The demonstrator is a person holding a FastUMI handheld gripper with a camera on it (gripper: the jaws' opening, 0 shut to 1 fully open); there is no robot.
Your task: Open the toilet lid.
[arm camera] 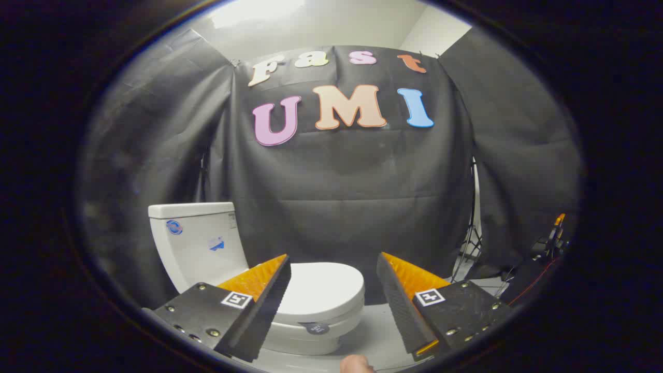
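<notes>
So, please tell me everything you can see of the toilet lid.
The lid is white, smooth and glossy, probably plastic, with a rounded front. It is closed, lying flat on the seat of the toilet, in front of the tank. It sits beyond the open fingers, partly hidden by the left one. Nothing grips or touches it. A small dark round tag hangs below its front edge.

White toilet lid; orange-and-black ridged tool
</notes>
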